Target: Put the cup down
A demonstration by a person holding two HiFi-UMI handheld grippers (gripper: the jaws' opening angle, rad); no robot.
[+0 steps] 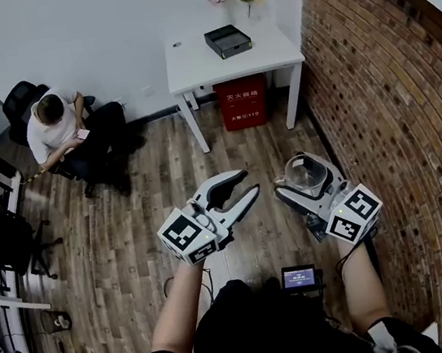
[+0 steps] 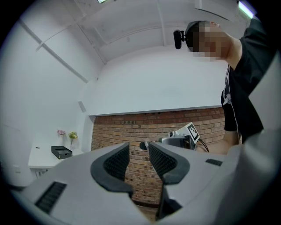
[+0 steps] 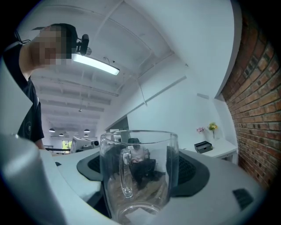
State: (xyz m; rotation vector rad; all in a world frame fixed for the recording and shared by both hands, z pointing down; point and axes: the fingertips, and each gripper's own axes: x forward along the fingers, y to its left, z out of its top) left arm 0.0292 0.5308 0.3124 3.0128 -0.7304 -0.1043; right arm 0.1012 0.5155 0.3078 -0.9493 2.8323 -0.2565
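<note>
Both grippers out front, side by side, pointing level.

Left gripper (image 1: 247, 182) (image 2: 138, 147): jaws apart, ribbed pads facing each other, nothing between. Marker cube (image 1: 185, 236) at rear, left forearm (image 1: 178, 314) bare behind it.

Right gripper (image 1: 307, 177) (image 3: 140, 165): jaws wide, pads clamped on sides of upright glass mug (image 3: 138, 145), its handle toward gripper body. Right forearm (image 1: 361, 286) bare, straight behind, well apart from left.

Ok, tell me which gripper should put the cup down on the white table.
Right. The right gripper is shut on the cup, which stands upright between its jaws. The left gripper is open and empty, so it would first need a handover. The table stands ahead of both.
</note>
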